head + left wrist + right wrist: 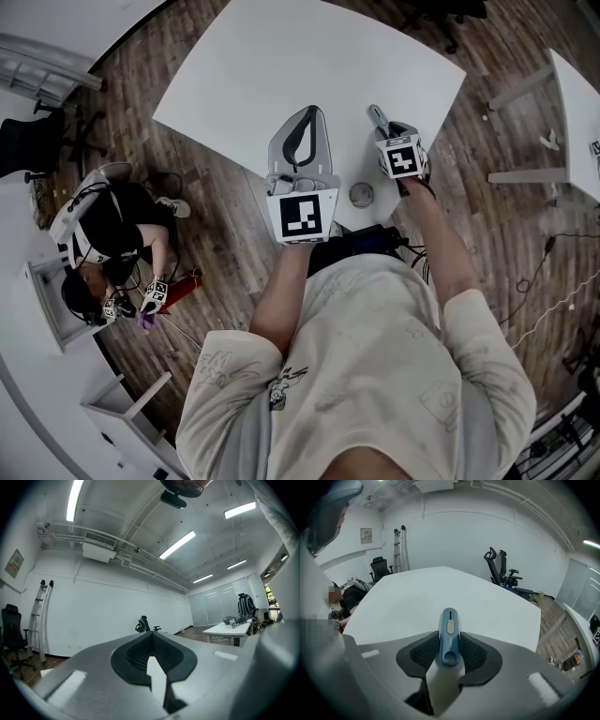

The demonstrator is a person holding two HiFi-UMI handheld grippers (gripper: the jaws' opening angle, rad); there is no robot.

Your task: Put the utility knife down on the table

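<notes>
Right hand-held gripper: closed partway on the utility knife, both pads pressing its flanks, tilted down toward the worktop.
Left hand-held gripper: jaws together at the tips, nothing in them, held level.
Knife position: raised over the white worktop, not touching it, nose pointing away over the surface.
Grip point: the tail half, by the lanyard hole; the slider sat beyond the pads.
Handling: probably light and stiff, with a slim, smooth body that could pivot or slide between the pads.
Blade: none seen protruding.
Next move: likely lowering it flat before letting go.
</notes>
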